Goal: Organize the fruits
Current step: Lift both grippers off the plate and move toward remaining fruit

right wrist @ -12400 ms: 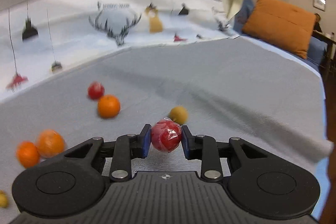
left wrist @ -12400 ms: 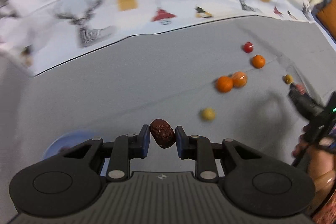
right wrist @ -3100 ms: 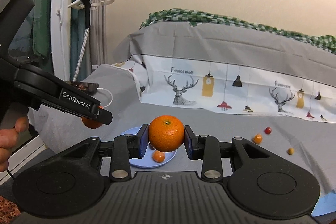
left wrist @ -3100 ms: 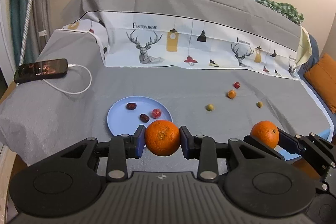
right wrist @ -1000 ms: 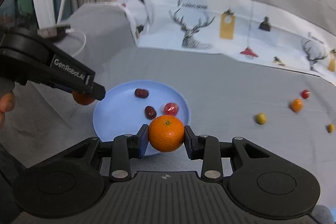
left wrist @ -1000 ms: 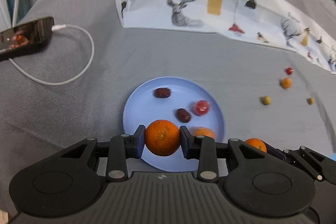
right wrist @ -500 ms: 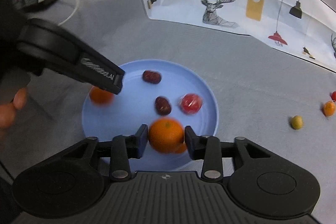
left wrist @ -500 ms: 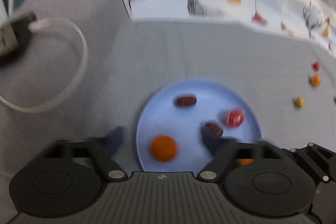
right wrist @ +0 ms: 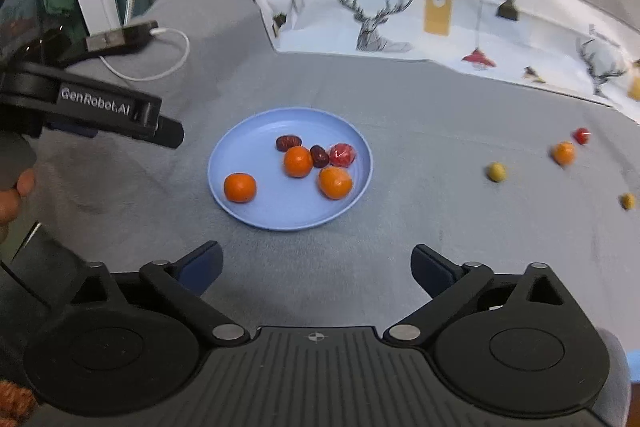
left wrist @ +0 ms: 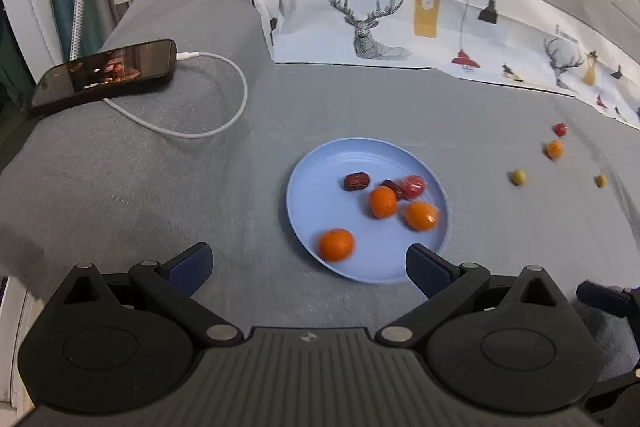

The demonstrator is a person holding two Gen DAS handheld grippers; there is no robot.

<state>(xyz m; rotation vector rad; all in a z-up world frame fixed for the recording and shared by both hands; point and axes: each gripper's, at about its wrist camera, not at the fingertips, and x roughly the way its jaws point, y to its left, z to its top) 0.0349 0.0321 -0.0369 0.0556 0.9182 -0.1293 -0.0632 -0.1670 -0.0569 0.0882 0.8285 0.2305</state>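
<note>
A blue plate [left wrist: 320,167] [right wrist: 248,131] lies on the grey cover. On it are three oranges [left wrist: 337,245] [right wrist: 239,187], two dark dates [left wrist: 355,181] [right wrist: 288,142] and a red wrapped fruit [left wrist: 414,187] [right wrist: 342,154]. Out to the right lie a green fruit [left wrist: 519,177] [right wrist: 496,171], a small orange [left wrist: 554,149] [right wrist: 563,153], a red fruit [left wrist: 560,129] [right wrist: 581,135] and a small yellow fruit [left wrist: 600,180] [right wrist: 628,201]. My left gripper [left wrist: 308,269] is open and empty just short of the plate. My right gripper [right wrist: 316,269] is open and empty, nearer than the plate.
A phone [left wrist: 104,75] on a white charging cable [left wrist: 224,115] lies at the far left. A printed white cloth [left wrist: 420,23] hangs along the back. The cover's edge drops off at the left.
Both grippers have opened and let go of their oranges, which now lie on the plate. Both grippers have drawn back from the plate.
</note>
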